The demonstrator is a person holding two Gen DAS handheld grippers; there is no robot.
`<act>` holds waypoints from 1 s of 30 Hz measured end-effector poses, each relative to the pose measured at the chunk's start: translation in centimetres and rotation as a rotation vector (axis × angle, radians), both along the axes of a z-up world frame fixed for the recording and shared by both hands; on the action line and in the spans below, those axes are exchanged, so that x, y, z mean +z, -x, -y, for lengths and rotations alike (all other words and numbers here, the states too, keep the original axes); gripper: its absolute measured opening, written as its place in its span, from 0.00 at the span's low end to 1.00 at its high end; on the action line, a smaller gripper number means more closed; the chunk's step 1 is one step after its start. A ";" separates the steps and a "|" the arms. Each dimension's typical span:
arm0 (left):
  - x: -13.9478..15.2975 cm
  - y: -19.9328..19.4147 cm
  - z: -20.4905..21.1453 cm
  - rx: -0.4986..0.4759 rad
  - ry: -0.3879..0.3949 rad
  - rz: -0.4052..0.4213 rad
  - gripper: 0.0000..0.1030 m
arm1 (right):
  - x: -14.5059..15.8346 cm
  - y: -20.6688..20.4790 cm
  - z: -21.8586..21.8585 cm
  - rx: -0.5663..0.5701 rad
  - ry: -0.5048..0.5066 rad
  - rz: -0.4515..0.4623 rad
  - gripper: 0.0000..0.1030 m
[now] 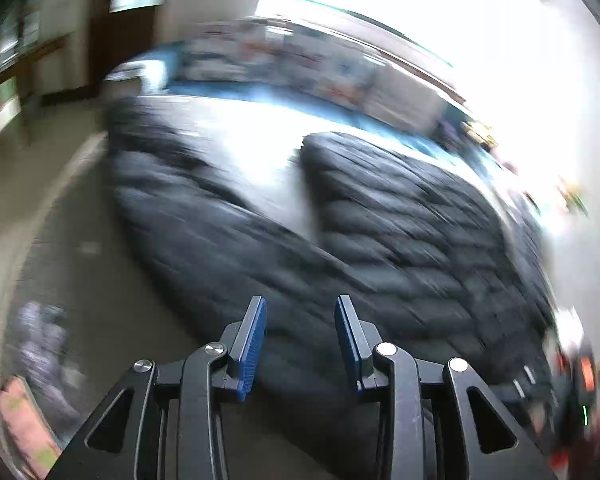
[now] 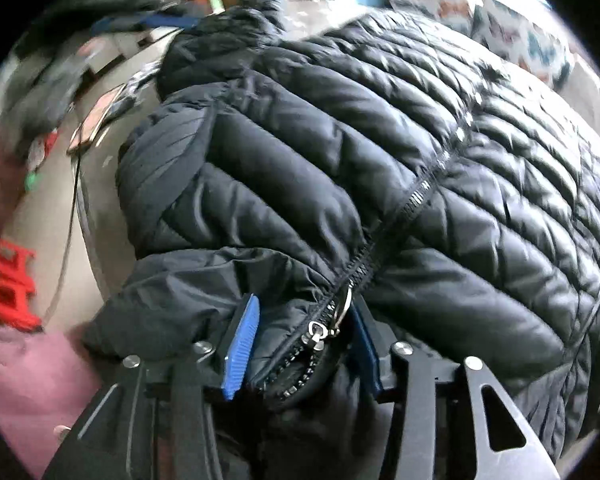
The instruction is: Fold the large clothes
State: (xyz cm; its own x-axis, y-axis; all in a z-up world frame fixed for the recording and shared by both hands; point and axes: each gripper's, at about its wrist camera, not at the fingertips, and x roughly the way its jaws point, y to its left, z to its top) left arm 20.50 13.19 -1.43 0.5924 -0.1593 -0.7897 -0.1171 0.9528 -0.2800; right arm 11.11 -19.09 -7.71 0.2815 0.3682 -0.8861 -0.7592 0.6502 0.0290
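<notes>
While the left-hand view is smeared with blur, the scene still reads clearly enough: a black quilted jacket (image 1: 380, 232) lies spread over a pale worktop (image 1: 260, 140), with one padded part to the left and the larger body to the right, and a bright bare strip of the surface between them. The left gripper (image 1: 300, 344) hangs above the near edge of the jacket, its blue-padded fingers (image 1: 252, 348) a modest way apart with nothing between them; only the dark fabric shows through the gap, lying below.

On the other side, the right gripper (image 2: 300, 340) is down at the jacket's hem, right where the zip (image 2: 416, 196) ends. Its fingers (image 2: 240, 348) stand partly apart, and the zip's metal pull (image 2: 316, 332) and a bunch of the hem sit in the gap. The left pad is in clear view beside the fabric; the right one is mostly hidden behind the cloth, so I cannot tell whether the pads press on it or merely straddle it. The zip runs away from the fingers up the middle of the puffy front, which fills most of that view.

Off to the left of that view, some pink cloth (image 2: 28, 380) sits low and a red object (image 2: 8, 292) sits by the frame's edge.
</notes>
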 end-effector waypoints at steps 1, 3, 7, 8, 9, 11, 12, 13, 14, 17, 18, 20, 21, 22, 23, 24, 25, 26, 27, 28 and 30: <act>-0.3 -0.9 -1.7 0.037 0.015 -0.006 0.37 | 0.1 0.1 -0.1 0.008 0.011 0.005 0.53; -1.1 -3.5 -6.6 0.156 0.074 -0.020 0.37 | 0.1 0.0 -0.3 0.014 0.025 0.000 0.54; -2.9 -8.1 -13.2 0.272 0.131 -0.059 0.37 | -0.2 -0.3 -0.7 0.021 0.032 -0.028 0.55; -3.3 -9.0 -14.7 0.295 0.124 -0.071 0.37 | 0.1 -0.7 -0.8 0.019 0.031 -0.037 0.56; -3.8 -9.9 -15.7 0.316 0.124 -0.078 0.37 | 0.2 -0.3 -0.8 0.019 0.030 -0.047 0.58; -4.8 -12.1 -17.7 0.339 0.135 -0.098 0.37 | 0.2 -0.3 -0.6 0.021 0.028 -0.065 0.59; -5.2 -13.2 -18.4 0.351 0.137 -0.109 0.37 | 0.2 -0.5 -0.7 0.022 0.028 -0.074 0.60; -5.5 -14.0 -18.9 0.358 0.143 -0.119 0.37 | 0.2 -0.6 -0.8 0.022 0.027 -0.083 0.61; -6.2 -15.4 -19.8 0.369 0.159 -0.134 0.37 | 0.2 -0.6 -0.6 0.020 0.025 -0.090 0.61; -7.2 -18.3 -22.1 0.386 0.152 -0.160 0.37 | 0.2 -1.0 -0.4 0.012 0.008 -0.119 0.65; -7.5 -19.3 -22.4 0.383 0.145 -0.166 0.37 | 0.2 -1.1 -0.4 0.007 -0.001 -0.130 0.66; -7.8 -21.2 -22.6 0.376 0.121 -0.172 0.37 | 0.2 -1.3 -0.3 0.002 -0.018 -0.145 0.69; -7.9 -22.4 -22.7 0.370 0.099 -0.181 0.37 | 0.1 -1.3 -0.2 -0.002 -0.026 -0.151 0.70; -7.9 -23.4 -22.6 0.368 0.079 -0.186 0.37 | 0.2 -1.4 -0.1 -0.003 -0.032 -0.155 0.71; -8.2 -24.3 -22.6 0.367 0.062 -0.194 0.37 | 0.2 -1.5 -0.1 -0.004 -0.038 -0.160 0.72; -8.4 -25.3 -22.7 0.364 0.055 -0.200 0.37 | 0.2 -1.5 -0.1 -0.005 -0.042 -0.164 0.73; -8.4 -26.1 -22.5 0.360 0.042 -0.204 0.37 | 0.2 -1.5 -0.1 -0.007 -0.045 -0.169 0.74; -8.3 -26.3 -22.1 0.359 0.034 -0.207 0.37 | 0.2 -1.6 0.0 -0.007 -0.047 -0.172 0.75; -8.1 -26.2 -21.7 0.359 0.041 -0.207 0.37 | 0.3 -1.7 0.1 -0.007 -0.047 -0.175 0.75; -7.7 -26.2 -21.9 0.357 0.070 -0.196 0.37 | 0.3 -1.7 0.1 -0.006 -0.046 -0.176 0.75; -6.4 -25.4 -22.1 0.359 0.124 -0.144 0.37 | 0.2 -1.6 0.1 -0.008 -0.044 -0.172 0.75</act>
